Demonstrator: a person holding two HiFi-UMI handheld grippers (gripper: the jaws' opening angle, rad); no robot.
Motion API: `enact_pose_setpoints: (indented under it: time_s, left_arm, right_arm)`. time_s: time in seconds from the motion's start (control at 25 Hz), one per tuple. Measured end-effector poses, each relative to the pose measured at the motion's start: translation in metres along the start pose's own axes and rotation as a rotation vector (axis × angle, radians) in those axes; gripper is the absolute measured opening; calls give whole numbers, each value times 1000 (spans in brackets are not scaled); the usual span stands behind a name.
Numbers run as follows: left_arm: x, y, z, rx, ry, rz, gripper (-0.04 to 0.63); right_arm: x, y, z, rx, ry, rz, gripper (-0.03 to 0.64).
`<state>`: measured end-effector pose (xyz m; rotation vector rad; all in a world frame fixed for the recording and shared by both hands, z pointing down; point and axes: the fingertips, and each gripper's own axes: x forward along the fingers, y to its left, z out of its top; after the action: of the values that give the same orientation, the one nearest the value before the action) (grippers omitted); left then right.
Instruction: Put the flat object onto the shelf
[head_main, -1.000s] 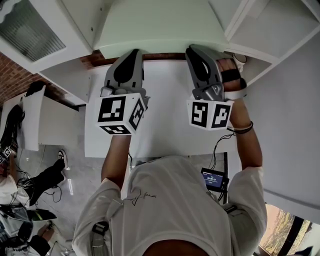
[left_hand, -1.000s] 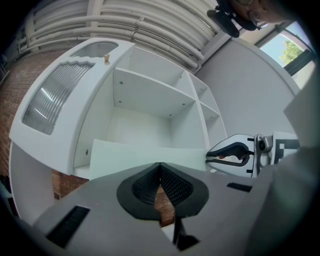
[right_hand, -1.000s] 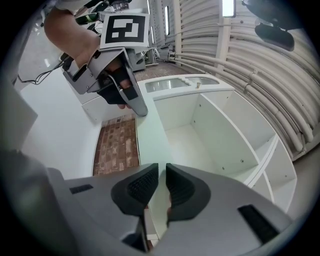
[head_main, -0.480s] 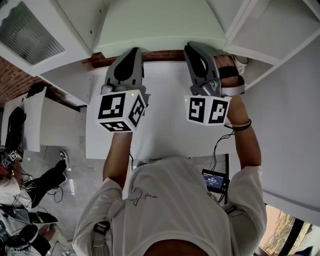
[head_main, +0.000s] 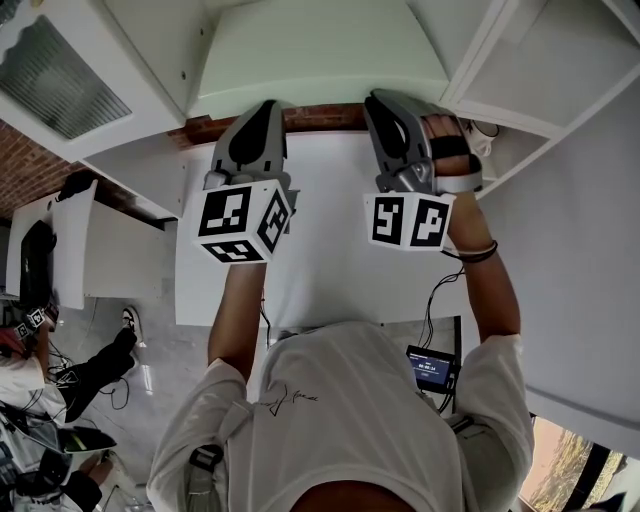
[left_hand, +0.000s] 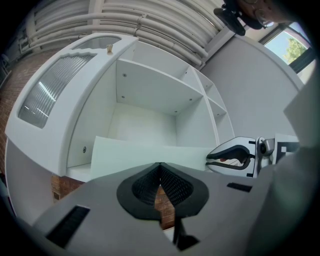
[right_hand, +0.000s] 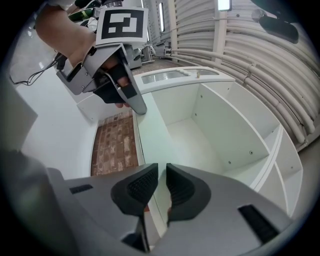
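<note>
— Whereabouts of the pale green flat board (head_main: 320, 50)?
— At the front edge of the white shelf unit (head_main: 530, 70), reaching into its open compartment.
— Fingers?
— Pinched on the near edge: left gripper (left_hand: 160, 167) and right gripper (right_hand: 161, 172) alike.

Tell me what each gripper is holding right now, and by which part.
Both hold the pale green flat board by its near edge: the left gripper is clamped left of the edge's middle, the right gripper right of it.

Red brick (head_main: 35, 170) at left edge. Lit screen device (head_main: 432, 368) at person's waist (cable (head_main: 436, 297) running up). Corrugated ceiling (right_hand: 260, 60) overhead; window (left_hand: 294, 47) upper right.
</note>
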<state>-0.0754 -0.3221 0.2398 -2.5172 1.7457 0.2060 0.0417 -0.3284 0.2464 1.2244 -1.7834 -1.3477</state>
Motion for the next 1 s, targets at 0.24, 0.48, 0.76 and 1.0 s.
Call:
enact_pose_setpoints:
  time_s: [0.24,0.48,0.76,1.0]
  left_arm:
    - [8,8,-3,3,7,6,12]
    - [14,13,-4,2,17,11,12]
    - [20,19,-6,-1,20,21,12]
    - [19,21,-5,6,15,17,12]
  right_arm:
    - [9,4,-1,4,6,10,64]
    - [16,1,0,12,7,11,64]
    - [20,3,1,20,-5,10,64]
    - [20,2,3,33,1,3,64]
